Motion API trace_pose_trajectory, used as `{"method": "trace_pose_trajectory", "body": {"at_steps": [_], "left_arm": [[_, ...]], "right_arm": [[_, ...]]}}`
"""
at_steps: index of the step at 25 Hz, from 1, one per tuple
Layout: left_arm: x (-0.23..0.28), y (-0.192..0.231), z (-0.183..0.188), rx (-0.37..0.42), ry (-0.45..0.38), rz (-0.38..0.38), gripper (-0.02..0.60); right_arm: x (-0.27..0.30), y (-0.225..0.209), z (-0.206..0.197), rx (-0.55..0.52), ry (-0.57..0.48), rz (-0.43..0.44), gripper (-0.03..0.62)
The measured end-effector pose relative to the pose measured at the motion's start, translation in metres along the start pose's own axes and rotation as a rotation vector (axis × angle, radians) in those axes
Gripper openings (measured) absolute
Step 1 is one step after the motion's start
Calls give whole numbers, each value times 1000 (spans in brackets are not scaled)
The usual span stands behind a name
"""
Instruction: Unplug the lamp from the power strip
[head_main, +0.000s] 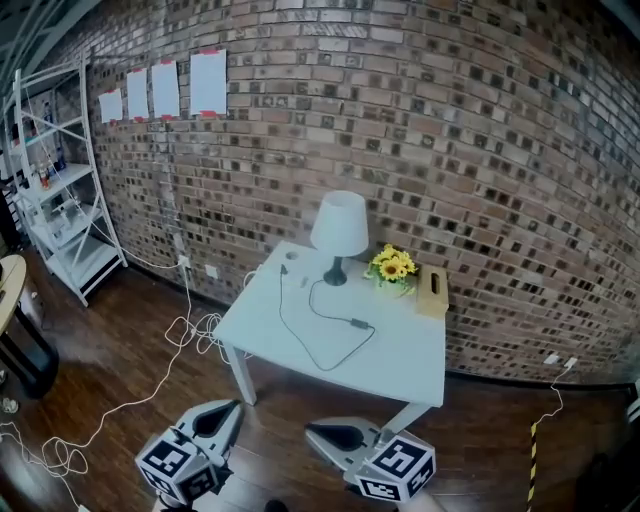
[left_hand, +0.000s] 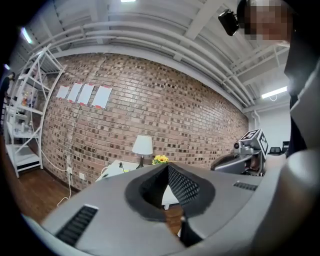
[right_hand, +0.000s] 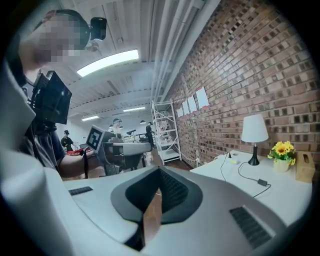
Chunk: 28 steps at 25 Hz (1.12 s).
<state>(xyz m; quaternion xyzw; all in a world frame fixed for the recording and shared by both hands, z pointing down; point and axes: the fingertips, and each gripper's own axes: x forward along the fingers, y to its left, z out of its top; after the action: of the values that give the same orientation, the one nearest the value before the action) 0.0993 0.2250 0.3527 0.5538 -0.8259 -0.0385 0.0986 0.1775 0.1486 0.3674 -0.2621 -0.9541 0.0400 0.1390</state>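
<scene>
Our left gripper (head_main: 231, 406) and right gripper (head_main: 313, 429) sit low in the head view, side by side and well short of the white table (head_main: 405, 372); each claw is pressed together, with nothing between its jaws; the lamp (head_main: 338, 232) stands upright near the table's back edge by the brick wall (head_main: 450, 120), just beside the sunflowers (head_main: 392, 266); its dark cord (head_main: 300, 345) loops across the tabletop toward the back left corner, where its end is too small for us to read.
</scene>
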Motion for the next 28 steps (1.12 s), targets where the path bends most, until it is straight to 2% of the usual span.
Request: {"method": "trace_pose_trajectory", "body": {"at_steps": [3,8,15,22,25,28], "left_arm": [[-4,14,4,18,2,-12,14],[-14,43,12,35,-21,10,14],[-26,73,18,16,-45,36,14],[-10,80,4,33,1,28,14],[6,87,-3,58,14,30,14],[27,86,2,37,36,27,14]], "right_arm": [[17,1,8,-11,-3,-3,-12],[41,-1,24,34,-32,19,-14],[71,13,35,-172,14,19,-12],[77,5,32,-134,-10,60,-12],[77,-13,24,-119,-2,46,-12],[79,-36,21,-101,6,41,-12]]}}
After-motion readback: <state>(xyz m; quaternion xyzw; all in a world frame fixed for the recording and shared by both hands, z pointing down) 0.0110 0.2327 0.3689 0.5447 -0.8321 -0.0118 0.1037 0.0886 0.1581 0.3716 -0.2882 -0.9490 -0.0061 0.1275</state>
